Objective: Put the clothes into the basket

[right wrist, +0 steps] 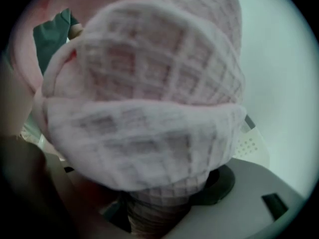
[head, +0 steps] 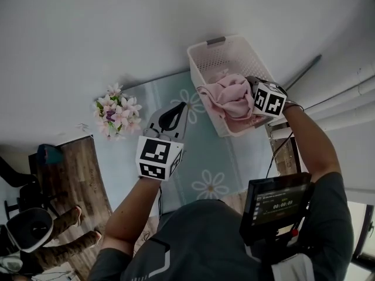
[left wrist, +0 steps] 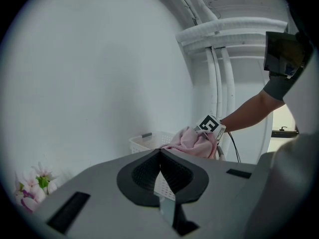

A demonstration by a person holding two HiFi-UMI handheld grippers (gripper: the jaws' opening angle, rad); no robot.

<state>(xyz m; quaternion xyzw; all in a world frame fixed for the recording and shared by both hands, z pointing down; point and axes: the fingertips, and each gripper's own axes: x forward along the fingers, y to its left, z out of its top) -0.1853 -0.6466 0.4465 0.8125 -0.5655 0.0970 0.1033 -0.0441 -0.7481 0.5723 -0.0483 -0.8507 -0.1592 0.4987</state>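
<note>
A white perforated basket stands at the far end of the table, and a pink waffle-weave cloth hangs over its near right rim. My right gripper is shut on that cloth just above the basket, its marker cube on the right. In the right gripper view the cloth fills the picture and bunches between the jaws of the right gripper. My left gripper is shut and empty, above the mat left of the basket. In the left gripper view the left gripper points at the basket and cloth.
A bunch of pink and white flowers stands at the table's left edge. The table is covered by a pale floral mat. White pipes run up the wall behind the basket. A person's legs show on the wooden floor at lower left.
</note>
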